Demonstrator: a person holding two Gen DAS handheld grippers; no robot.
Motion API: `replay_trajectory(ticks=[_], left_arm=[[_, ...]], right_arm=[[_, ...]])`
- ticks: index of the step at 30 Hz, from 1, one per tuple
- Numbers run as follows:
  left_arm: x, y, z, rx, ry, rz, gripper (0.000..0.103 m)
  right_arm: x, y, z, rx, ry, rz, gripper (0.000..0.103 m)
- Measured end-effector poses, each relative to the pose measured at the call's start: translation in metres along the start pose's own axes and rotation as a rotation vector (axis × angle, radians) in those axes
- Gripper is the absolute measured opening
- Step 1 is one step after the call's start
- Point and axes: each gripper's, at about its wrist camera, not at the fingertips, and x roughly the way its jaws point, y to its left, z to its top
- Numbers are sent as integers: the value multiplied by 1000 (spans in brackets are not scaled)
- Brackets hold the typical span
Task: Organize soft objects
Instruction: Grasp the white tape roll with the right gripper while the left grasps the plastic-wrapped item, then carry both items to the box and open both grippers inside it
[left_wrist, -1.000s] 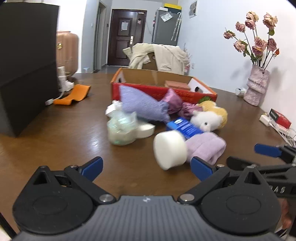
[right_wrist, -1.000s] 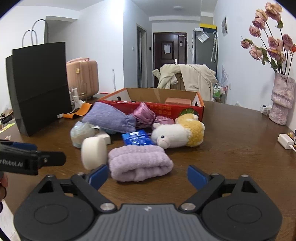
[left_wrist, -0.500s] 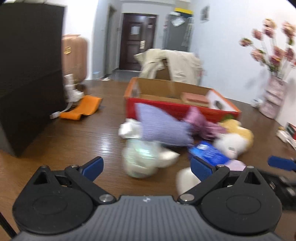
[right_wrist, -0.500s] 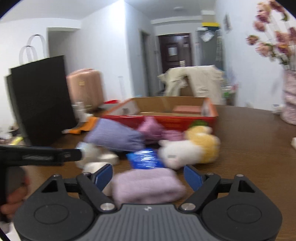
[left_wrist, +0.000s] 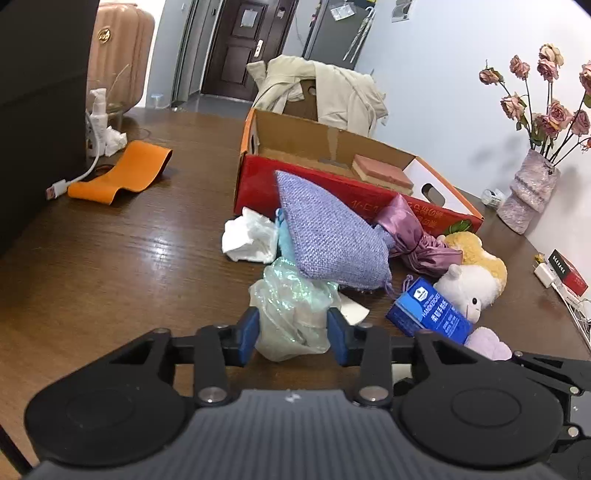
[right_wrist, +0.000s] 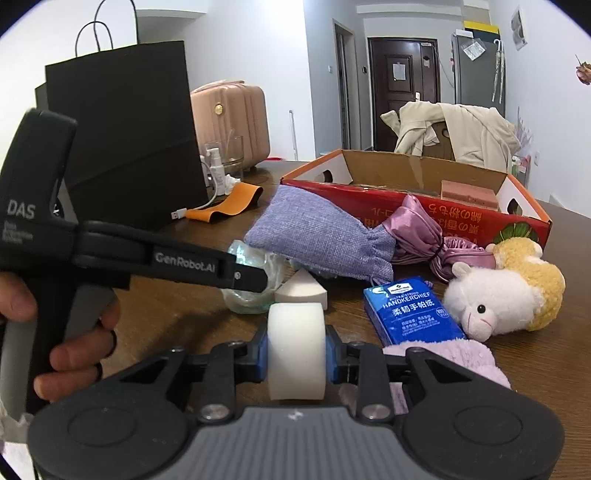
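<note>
My left gripper (left_wrist: 293, 334) has its blue pads pressed on a crumpled iridescent plastic bag (left_wrist: 291, 302) on the table, and its jaws are closing. In the right wrist view the jaws of my right gripper (right_wrist: 296, 354) are closing on an upright white foam roll (right_wrist: 296, 332), pads against both flat sides. Behind lie a purple burlap pouch (left_wrist: 328, 236), a pink satin pouch (left_wrist: 413, 236), a plush sheep (right_wrist: 498, 299), a blue handkerchief pack (right_wrist: 410, 310), a lilac towel (right_wrist: 454, 356) and a white wedge sponge (right_wrist: 301, 288). An open red cardboard box (left_wrist: 332, 184) stands further back.
A tall black paper bag (right_wrist: 122, 147) stands at the left, with an orange strap (left_wrist: 122, 173), a USB cable and a pump bottle (left_wrist: 98, 114) beside it. Crumpled tissue (left_wrist: 249, 236) lies by the pouch. A vase of roses (left_wrist: 528, 195) stands far right. A hand (right_wrist: 74, 350) holds the left gripper's handle.
Both grippers went from wide open to closed. The left one shifted left from the foam roll onto the plastic bag; the right one shifted left from the lilac towel onto the foam roll.
</note>
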Motion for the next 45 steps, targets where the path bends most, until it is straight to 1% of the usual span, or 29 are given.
replay_trajectory(ticks=[6,10,13,15,20,24,28,32,36,38,41,43,45], left_arm=[[-6,5,-6,-3,-5,-12,24],[-25,5,-12,-4,-6,0,24],[-44,4,-21,10,-16,31,24],[-59,4,-26,12,-27,38,24],[-95,-3,-33,26,-78,44,24],[-120,-13,-37,45,-122,29,24],[-131,-20,-40,57,-142,19,25],[-133,-24,-40,64,-144,13,25],[-131,-27,-28,88,-166,9,25],[-127,-30,-13,96,-199,10,25],[-114,-33,15,108,-232,8,25],[-100,-33,41,113,-243,-8,25],[-84,-32,68,119,-251,-21,25]], right_arm=[[-1,0,1,-13,10,-9,28],[-6,7,1,-28,7,-13,28],[-16,13,-1,-31,-9,-6,28],[-25,17,-4,-35,-23,-7,28],[-49,26,-12,-34,-60,-12,28],[-72,33,-19,-35,-95,-21,28],[-88,35,-23,-36,-119,-41,28],[-95,35,-25,-27,-131,-48,28],[-91,31,-16,-32,-141,-58,28],[-87,26,-5,-34,-146,-69,28],[-81,14,21,-34,-175,-69,28],[-73,4,44,-44,-196,-63,28],[-59,-7,71,-66,-225,-84,28]])
